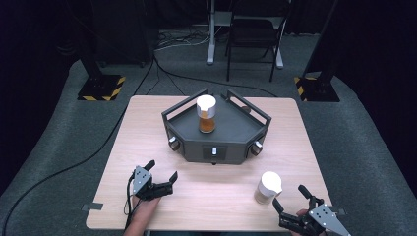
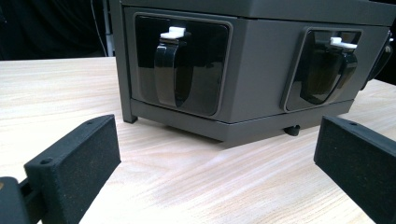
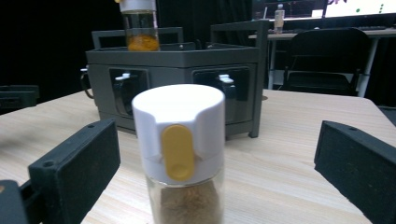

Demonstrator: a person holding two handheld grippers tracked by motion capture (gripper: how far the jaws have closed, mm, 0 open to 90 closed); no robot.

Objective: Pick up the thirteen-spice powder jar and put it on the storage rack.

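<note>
Plainly the step in hand is taking hold of the white-capped glass spice jar with brown powder [image 3: 181,154], which stands upright on the pale wooden worktop [image 1: 211,191] at its near right, in front of the dark grey angular rack [image 1: 216,132]; the right tongs [image 1: 291,200] should go forward level, so the pads meet the glass below the cap, and close squarely to keep the jar from tipping; those tongs are spread wide, just short of the jar, which sits centred between their jaws in the right gripper view; the left tongs [image 1: 161,169] are likewise spread and empty, facing the rack; a second white-capped jar of orange powder [image 1: 206,114] stands on the rack.
</note>
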